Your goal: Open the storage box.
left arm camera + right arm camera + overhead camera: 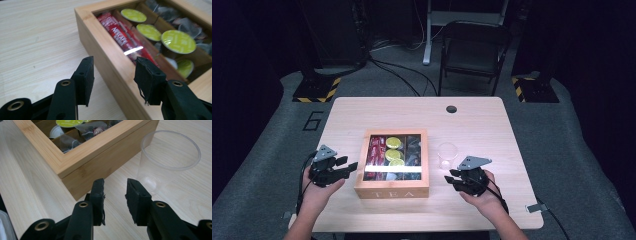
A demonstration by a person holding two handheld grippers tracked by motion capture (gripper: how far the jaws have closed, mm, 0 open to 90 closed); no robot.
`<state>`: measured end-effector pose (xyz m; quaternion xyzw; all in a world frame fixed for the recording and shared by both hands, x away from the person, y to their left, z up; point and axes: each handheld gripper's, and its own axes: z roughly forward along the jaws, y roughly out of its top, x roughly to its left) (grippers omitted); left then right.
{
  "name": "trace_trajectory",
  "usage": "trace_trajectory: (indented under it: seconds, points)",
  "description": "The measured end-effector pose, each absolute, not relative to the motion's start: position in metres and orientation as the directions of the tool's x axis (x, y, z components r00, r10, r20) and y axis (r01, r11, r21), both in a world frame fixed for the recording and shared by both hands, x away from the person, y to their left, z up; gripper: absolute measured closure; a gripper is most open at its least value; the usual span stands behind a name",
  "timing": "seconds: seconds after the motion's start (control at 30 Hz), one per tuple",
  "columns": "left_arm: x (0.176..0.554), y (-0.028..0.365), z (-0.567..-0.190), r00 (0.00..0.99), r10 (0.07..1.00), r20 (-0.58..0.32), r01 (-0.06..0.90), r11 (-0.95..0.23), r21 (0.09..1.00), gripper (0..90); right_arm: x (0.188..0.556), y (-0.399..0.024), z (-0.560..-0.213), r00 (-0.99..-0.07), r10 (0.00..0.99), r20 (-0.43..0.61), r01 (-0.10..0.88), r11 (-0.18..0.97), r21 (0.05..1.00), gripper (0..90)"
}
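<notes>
Flanking the wooden tea box (392,187) near the table's (492,125) front edge, left gripper (347,164) and right gripper (452,178) hover with jaws parted, gripping nothing.

A pale wooden table (482,125) stands on grey carpet (572,150), with a round dark hole (451,109) near its far edge. Beyond it sits a dark folding chair (472,55), facing the table. A white post (428,35) rises just left of the chair. Black cables (397,75) run across the floor between them. Two yellow-and-black striped bases (317,89) (534,90) flank the far corners. What looks like a "6" (314,121) is marked on the carpet at the left.
</notes>
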<state>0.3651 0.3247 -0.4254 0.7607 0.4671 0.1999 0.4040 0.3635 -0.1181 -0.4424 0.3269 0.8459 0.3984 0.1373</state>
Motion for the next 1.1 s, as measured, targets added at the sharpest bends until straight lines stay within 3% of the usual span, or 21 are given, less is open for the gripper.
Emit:
trace_trajectory:
  seconds: [0.47, 0.8, 1.1]
  points:
    - [0.343, 0.321, -0.419, 0.51, 0.857, -0.07, 0.524, -0.245, 0.816, 46.0, 0.353, -0.113, -0.433, -0.765, 0.641, 0.059, 0.438, 0.452, 0.777, 72.6]
    - [0.335, 0.319, -0.422, 0.522, 0.847, -0.098, 0.506, -0.215, 0.835, 39.3, 0.352, -0.112, -0.435, -0.75, 0.649, 0.128, 0.476, 0.396, 0.785, 44.8]
    - [0.328, 0.319, -0.427, 0.528, 0.845, -0.09, 0.514, -0.233, 0.826, 46.7, 0.339, -0.099, -0.435, -0.795, 0.603, 0.06, 0.399, 0.445, 0.802, 37.9]
